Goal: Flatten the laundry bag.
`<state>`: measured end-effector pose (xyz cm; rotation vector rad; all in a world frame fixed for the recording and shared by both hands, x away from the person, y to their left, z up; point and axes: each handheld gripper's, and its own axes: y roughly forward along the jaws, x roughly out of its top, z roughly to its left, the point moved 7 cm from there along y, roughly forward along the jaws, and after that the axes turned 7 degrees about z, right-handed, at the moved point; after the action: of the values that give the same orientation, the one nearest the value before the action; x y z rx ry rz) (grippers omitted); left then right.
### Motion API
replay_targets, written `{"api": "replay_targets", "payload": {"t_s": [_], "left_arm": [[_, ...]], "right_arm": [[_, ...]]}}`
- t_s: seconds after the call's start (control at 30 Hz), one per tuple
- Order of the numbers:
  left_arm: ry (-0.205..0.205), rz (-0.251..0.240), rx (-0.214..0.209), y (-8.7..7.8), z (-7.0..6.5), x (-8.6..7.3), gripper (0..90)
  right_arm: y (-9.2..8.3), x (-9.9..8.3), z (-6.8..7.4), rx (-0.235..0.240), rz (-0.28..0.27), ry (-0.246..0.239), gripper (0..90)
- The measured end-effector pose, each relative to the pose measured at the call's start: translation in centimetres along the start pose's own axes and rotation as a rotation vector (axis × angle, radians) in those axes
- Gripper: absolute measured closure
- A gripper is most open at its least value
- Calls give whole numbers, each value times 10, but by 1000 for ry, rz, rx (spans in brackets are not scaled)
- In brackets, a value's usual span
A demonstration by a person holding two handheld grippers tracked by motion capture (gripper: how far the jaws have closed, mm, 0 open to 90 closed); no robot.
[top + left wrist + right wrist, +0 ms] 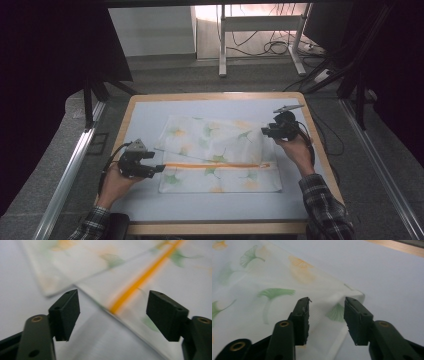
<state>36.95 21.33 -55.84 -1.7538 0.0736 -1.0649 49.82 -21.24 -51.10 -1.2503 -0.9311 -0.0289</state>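
Observation:
A white cloth (pixel 215 150) printed with green and orange ginkgo leaves lies on the table, with an orange stripe (pixel 215 165) running across it. At the stripe's left end sits my left gripper (pixel 159 168), open, held in a hand. In the left gripper view the stripe (pixel 140 280) and the cloth's edge (pixel 100 300) lie between the wide-open jaws. My right gripper (pixel 265 131) is at the cloth's far right corner, open. Its jaws straddle that corner (pixel 352 293) in the right gripper view, with a green leaf (pixel 335 313) between them.
The pale blue mat (pixel 210 205) covers a wood-edged table (pixel 215 229). A grey floor, metal rails (pixel 70 170) and a desk frame with cables (pixel 260 45) lie beyond the table.

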Motion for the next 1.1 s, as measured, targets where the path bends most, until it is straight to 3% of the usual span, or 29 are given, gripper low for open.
{"api": "replay_targets", "payload": {"t_s": [0.03,0.13,0.2,0.23,0.27,0.3,0.37,0.43,0.47,0.5,0.53,0.57,0.6,0.67,0.7,0.8,0.87,0.9,0.93,0.97,1.0,1.1], "left_arm": [[-10,6,35,4,8,4,253],[-39,25,87,17,27,10,250],[-77,34,116,26,43,13,256],[-103,47,137,32,54,13,265],[-103,47,137,32,54,13,275],[-123,50,148,36,60,13,294],[-148,61,145,43,67,11,303],[-154,58,135,49,69,10,351],[-153,52,129,49,69,10,410],[-148,48,127,48,68,11,471],[-148,48,127,48,68,11,542],[-147,42,126,48,67,11,580],[-149,38,128,48,66,11,643],[-142,42,111,48,64,12,833],[-132,53,106,48,61,13,866],[-104,74,86,46,56,16,879],[-100,62,86,43,55,18,879],[-105,45,76,40,54,22,879],[-116,-7,71,31,54,32,879],[-116,-7,71,31,54,32,879],[-119,-42,62,24,56,44,880],[-123,-79,59,19,57,58,880]], "right_arm": [[-12,-7,5,8,-17,-6,501],[-21,-19,21,38,-17,-44,468],[-21,-24,29,64,-10,-57,451],[-16,-37,45,109,18,-81,421],[-16,-37,45,109,18,-81,421],[-7,-52,57,118,65,-110,402],[-3,-56,59,122,78,-115,397],[9,-68,61,114,140,-118,395],[17,-74,61,78,165,-142,457],[17,-73,62,72,146,-149,524],[17,-73,62,72,146,-149,524],[16,-74,68,92,155,-161,702],[15,-74,71,91,155,-174,787],[15,-75,74,98,158,-182,832],[13,-74,75,85,172,-201,875],[5,-69,73,102,160,-184,876],[2,-66,72,103,148,-176,876],[-8,-57,66,102,106,-159,876],[-12,-52,62,103,82,-148,876],[-16,-47,58,108,64,-136,875],[-19,-41,54,116,49,-121,874],[-25,-31,46,125,25,-96,871]]}}
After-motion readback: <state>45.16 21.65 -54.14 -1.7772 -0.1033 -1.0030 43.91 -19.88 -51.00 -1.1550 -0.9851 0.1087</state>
